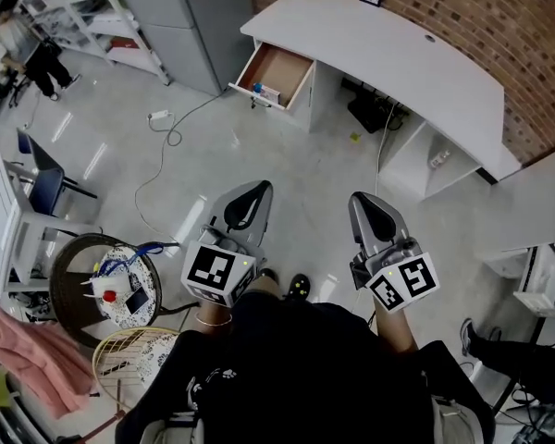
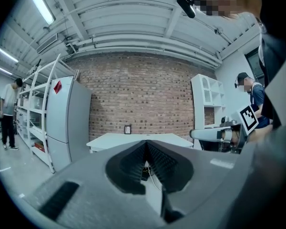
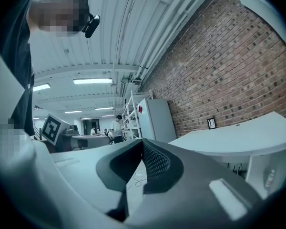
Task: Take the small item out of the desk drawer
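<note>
You stand on a pale grey polished floor (image 1: 296, 183), with a brick wall (image 1: 499, 26) across the upper right. A curved white desk (image 1: 398, 54) spans the top, and its drawer (image 1: 291, 70) is pulled open at upper centre, towards lower left. The small item (image 1: 265, 92) lies by the drawer's front edge, too small to tell its long axis. A white cable (image 1: 171, 135) loops on the floor left of the drawer. A cluttered round table (image 1: 74, 265) sits lower left. Your left gripper (image 1: 250, 200) and right gripper (image 1: 374, 213) are clenched on nothing, well apart from the drawer.
</note>
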Tool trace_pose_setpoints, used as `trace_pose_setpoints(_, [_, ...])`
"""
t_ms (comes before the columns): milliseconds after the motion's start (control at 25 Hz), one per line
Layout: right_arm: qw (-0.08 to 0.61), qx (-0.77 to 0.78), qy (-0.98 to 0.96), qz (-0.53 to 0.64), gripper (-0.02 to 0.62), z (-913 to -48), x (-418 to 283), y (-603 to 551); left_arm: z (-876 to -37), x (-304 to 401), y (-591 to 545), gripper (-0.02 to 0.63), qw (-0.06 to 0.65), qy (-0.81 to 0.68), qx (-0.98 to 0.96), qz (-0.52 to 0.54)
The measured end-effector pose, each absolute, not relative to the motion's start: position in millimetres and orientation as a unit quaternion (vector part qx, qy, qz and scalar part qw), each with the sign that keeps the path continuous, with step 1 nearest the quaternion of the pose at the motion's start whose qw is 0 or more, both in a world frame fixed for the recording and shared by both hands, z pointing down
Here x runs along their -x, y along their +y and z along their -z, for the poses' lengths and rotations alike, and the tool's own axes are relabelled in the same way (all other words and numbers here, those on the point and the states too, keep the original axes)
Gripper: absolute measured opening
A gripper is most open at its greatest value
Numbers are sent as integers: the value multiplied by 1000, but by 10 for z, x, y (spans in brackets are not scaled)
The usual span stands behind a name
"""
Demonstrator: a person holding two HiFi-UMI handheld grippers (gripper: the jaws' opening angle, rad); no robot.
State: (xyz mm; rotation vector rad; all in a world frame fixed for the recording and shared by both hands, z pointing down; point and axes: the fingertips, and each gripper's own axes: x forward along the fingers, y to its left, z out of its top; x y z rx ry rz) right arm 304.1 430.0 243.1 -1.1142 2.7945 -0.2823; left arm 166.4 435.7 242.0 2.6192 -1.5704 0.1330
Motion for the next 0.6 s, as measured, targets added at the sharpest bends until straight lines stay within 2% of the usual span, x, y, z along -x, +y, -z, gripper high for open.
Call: trace_pose_setpoints(600, [70, 375, 919, 94, 11, -2443, -3232, 4316, -2364, -1750, 4309, -9, 19, -516, -855, -47])
